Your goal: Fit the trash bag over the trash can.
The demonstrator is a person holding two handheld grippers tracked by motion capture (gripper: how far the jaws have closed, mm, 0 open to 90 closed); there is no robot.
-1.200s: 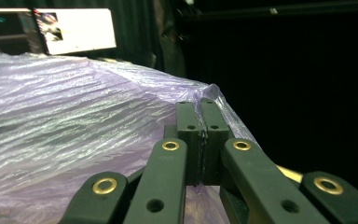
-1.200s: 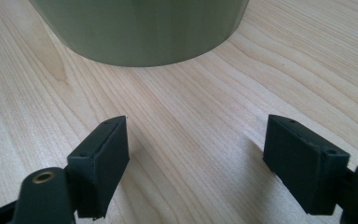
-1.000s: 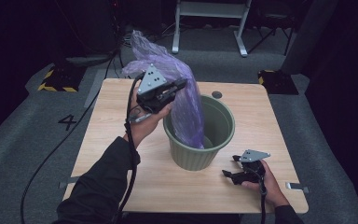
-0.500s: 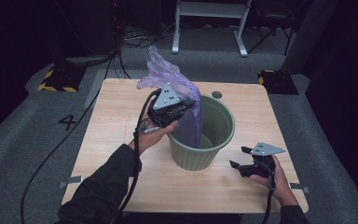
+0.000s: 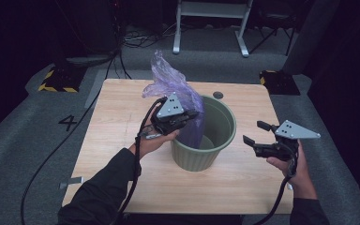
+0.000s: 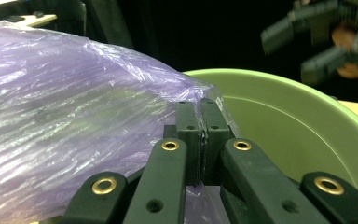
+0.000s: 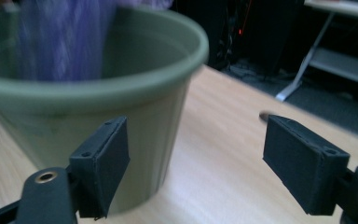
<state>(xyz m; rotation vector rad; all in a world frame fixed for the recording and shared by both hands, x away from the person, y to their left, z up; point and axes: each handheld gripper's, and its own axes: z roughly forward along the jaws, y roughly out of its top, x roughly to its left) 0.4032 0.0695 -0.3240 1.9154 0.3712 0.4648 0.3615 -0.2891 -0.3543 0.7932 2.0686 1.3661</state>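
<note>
Left gripper (image 5: 190,116) clamped on purple bag (image 5: 176,89) at bin (image 5: 215,140) rim; right gripper (image 5: 258,133) open, beside bin, above surface (image 5: 117,136).

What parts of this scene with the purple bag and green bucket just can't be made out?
- Lower end of the purple bag: in the high view, the green bucket wall hides it.
- Bucket floor: mostly covered by the bag in the high view.
- Bag in the right gripper view: blurred.
- Bag edge in the left tool: the shut jaws cover it.
- Small dark disc: too small to identify.
</note>
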